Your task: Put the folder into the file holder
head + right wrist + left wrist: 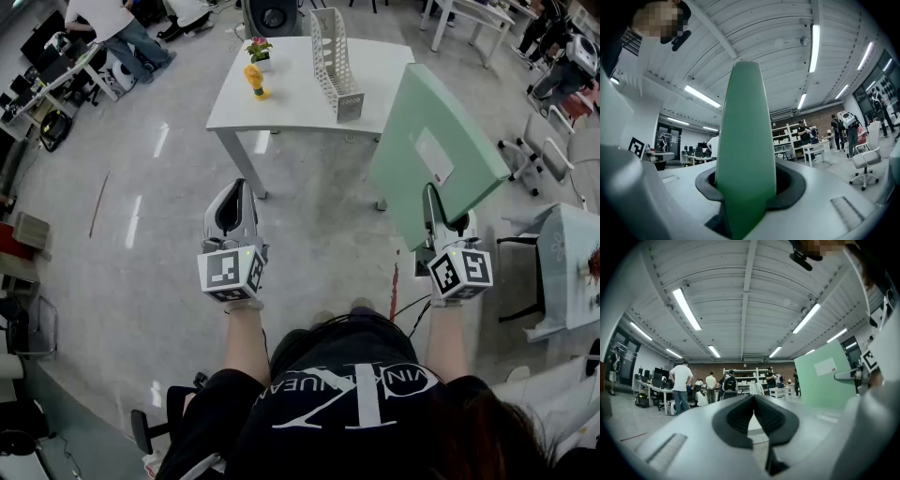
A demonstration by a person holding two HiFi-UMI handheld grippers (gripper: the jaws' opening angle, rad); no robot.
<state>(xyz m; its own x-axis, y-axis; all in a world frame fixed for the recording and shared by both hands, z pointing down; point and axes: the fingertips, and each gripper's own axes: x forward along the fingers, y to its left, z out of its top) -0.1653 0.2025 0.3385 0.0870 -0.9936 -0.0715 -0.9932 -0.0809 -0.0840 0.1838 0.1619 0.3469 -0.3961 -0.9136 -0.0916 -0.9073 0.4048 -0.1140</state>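
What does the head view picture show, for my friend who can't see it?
Seen from above, the right claw holds a pale green folder out in front, and the left claw is shut and empty. Ahead stands a white table with a white file holder, a small potted plant and a yellow toy.
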